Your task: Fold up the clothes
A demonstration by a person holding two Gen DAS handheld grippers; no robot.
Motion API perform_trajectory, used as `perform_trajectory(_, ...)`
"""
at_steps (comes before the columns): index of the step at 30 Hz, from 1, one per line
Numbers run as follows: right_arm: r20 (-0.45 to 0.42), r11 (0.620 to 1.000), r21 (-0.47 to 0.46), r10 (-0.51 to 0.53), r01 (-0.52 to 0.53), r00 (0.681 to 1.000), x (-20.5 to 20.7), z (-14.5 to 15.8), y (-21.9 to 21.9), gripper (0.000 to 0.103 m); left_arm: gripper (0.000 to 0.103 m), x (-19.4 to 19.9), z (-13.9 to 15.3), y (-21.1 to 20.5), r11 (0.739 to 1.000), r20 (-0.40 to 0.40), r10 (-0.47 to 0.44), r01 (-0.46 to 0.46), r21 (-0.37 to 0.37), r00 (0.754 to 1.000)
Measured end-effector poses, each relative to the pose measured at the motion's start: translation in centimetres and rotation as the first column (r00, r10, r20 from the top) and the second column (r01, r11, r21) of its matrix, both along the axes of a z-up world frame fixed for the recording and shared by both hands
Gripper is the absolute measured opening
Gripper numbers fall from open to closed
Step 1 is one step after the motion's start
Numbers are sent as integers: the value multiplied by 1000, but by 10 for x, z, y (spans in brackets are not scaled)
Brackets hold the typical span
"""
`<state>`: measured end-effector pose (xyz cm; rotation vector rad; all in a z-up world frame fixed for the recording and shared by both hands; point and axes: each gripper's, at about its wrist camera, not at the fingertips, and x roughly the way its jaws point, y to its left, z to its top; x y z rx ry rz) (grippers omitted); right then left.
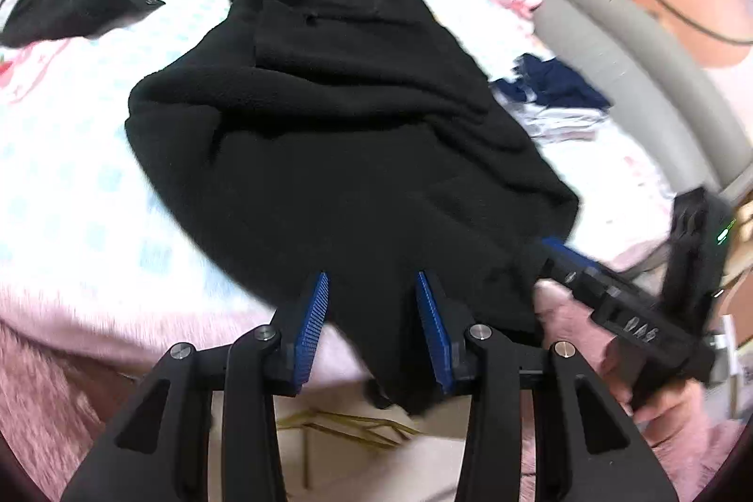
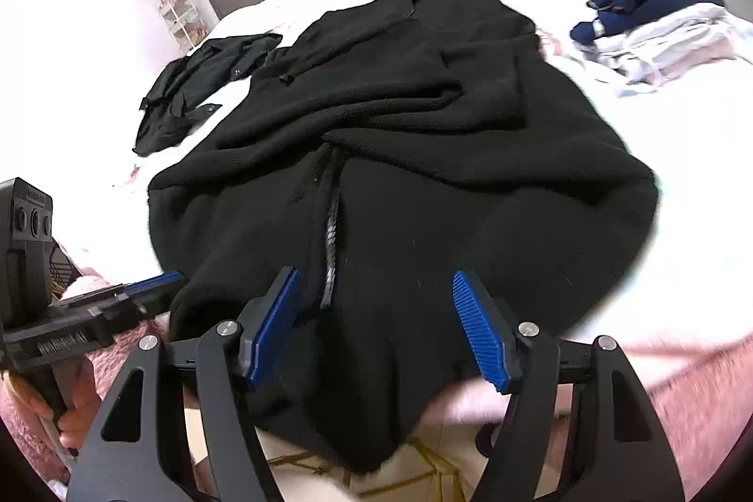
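One large black fleece garment (image 2: 400,172) lies spread on the bed (image 2: 635,304), zip (image 2: 329,257) facing up, its near hem spilling over the bed's front edge. Judged thick, soft and limp: fairly heavy for cloth, will sag and drag, not slip. Left gripper (image 1: 372,314) hangs over the hem's left part, jaws apart, cloth between them but pads not pressing. Right gripper (image 2: 376,323) sits over the hem just right of the zip, jaws wide apart, holding nothing. Best hold, in my judgement: pinch the hem corners on either side of the zip, both layers together. Beyond the garment: smaller black garment (image 2: 202,88) far left, folded pile (image 2: 659,31) far right
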<state>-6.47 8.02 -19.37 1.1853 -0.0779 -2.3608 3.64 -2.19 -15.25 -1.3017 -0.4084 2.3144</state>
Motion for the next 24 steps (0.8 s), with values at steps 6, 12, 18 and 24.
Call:
perform_trajectory(6, 90, 996, 86, -2, -6, 996, 26, -8, 3, 68, 45, 10, -14, 23, 992, 101, -118, 122, -35, 988)
perform_trajectory(12, 170, 990, 127, 36, -58, 985, 25, -26, -4, 70, 14, 9, -25, 37, 975, 148, -74, 103, -195, 986)
perform_trajectory(18, 238, 990, 109, 63, -91, 969, 27, -36, -3, 67, 11, 24, -26, 40, 959, 239, -9, 76, -274, 971)
perform_trajectory(24, 229, 991, 99, 62, -87, 971, 31, -31, 2, 67, 13, 27, -21, 40, 970, 236, -58, 110, -216, 970)
